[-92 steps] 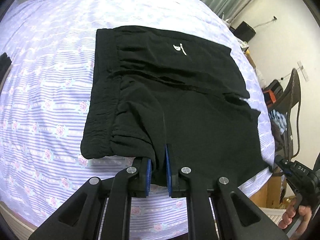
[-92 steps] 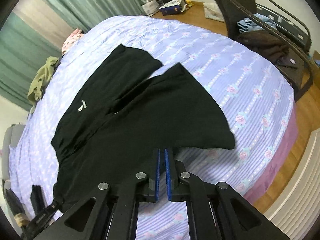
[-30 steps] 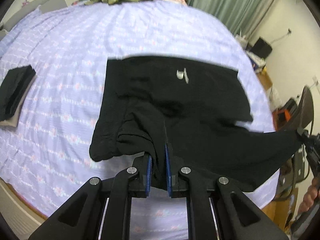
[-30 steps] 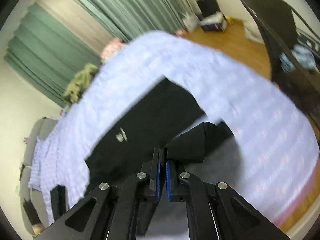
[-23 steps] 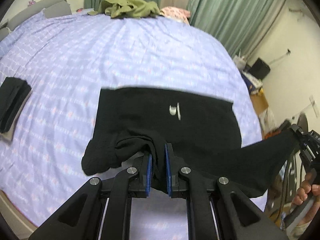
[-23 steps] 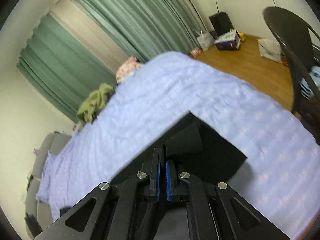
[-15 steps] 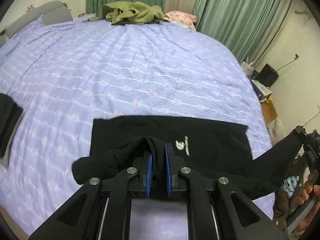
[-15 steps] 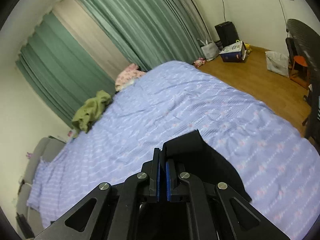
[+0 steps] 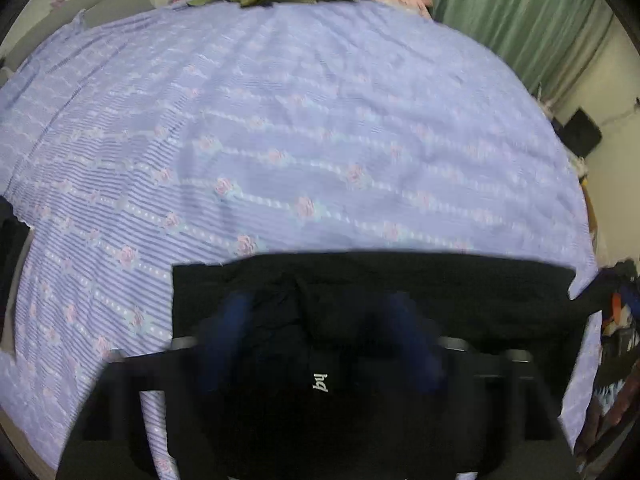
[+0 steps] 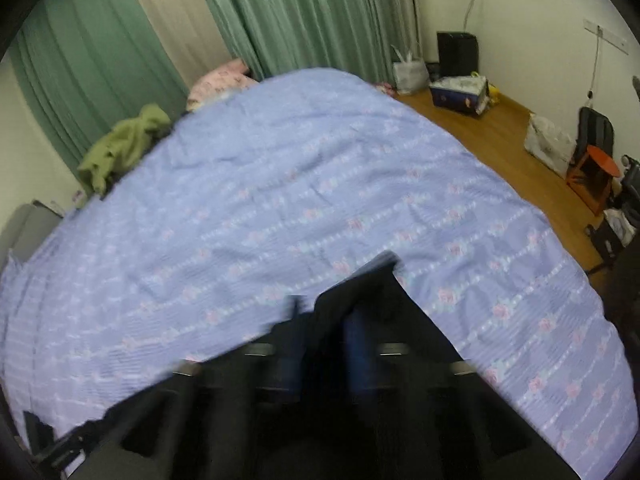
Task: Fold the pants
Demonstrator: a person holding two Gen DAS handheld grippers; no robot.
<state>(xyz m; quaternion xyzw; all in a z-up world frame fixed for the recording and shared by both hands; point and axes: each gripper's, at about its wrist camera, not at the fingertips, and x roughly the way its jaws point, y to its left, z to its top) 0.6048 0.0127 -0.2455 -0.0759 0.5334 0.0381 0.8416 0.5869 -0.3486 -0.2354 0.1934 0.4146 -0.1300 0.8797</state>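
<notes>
Lying folded on the bed [image 9: 304, 128], the black pants [image 9: 400, 280] sit at the near edge of the lilac, rose-printed cover, their far edge running straight from nine to three o'clock in the left wrist view, a small white logo [image 9: 320, 382] showing at six. The left gripper [image 9: 320, 336] hangs over them with its jaws opening, the blue pads [image 9: 228, 320] blurred and set wide apart; cloth bunches between them but the pads no longer press on it. In the right wrist view the right gripper [image 10: 326, 340] is likewise opening, its pads [image 10: 360, 344] parted around a raised corner of the pants [image 10: 372, 284] that points toward twelve; the blur hides whether a pad touches the cloth. Far across the bed, at about eleven o'clock, lies an olive garment [image 10: 124, 144], with a pink pillow [image 10: 220, 80] at twelve beside it against the green curtains [image 10: 304, 12]. At two o'clock, on the wood floor [image 10: 500, 136], a box [image 10: 460, 90] and bags stand by the wall.
</notes>
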